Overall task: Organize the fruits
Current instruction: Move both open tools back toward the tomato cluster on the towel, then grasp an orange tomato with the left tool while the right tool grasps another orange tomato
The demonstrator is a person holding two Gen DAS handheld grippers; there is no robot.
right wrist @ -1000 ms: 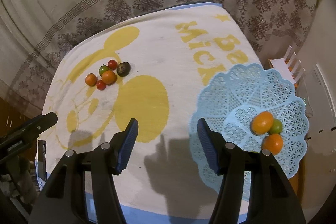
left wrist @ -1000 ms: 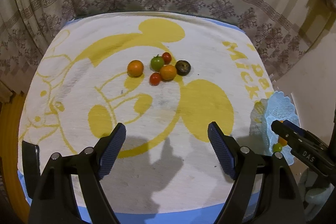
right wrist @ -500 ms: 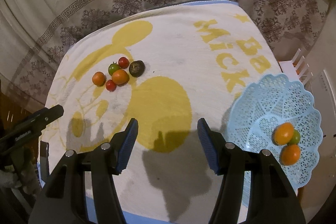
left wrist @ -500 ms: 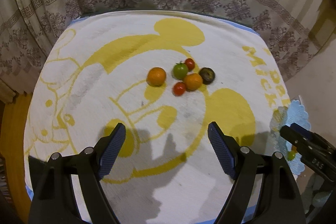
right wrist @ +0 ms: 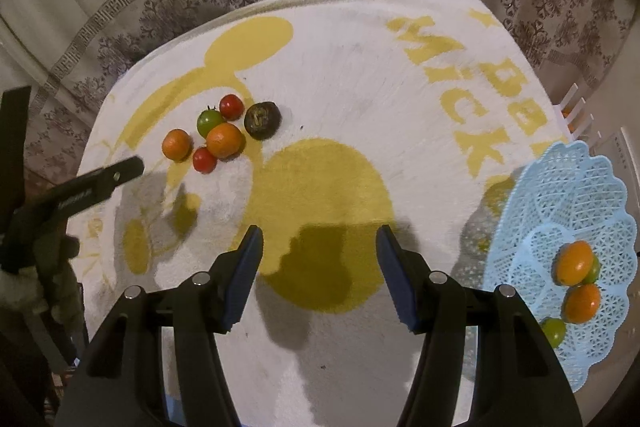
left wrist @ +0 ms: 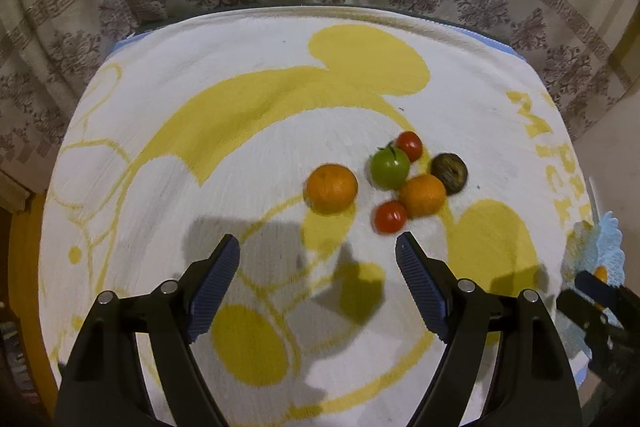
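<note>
On the towel (right wrist: 360, 75) we count six loose fruits (left wrist: 416, 193): two orange, two red, one green, one dark; four more lie in the blue basket (right wrist: 600, 195), while our left gripper (left wrist: 318, 277) and right gripper (right wrist: 320, 267) hang spread and empty.

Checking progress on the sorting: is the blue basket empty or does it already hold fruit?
It holds fruit. The blue basket has two oranges and green fruit in it.

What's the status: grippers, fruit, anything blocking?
Left gripper and right gripper open, empty. Six loose fruits on towel, nearest left: orange. Basket holds four. Nothing in the way.
</note>
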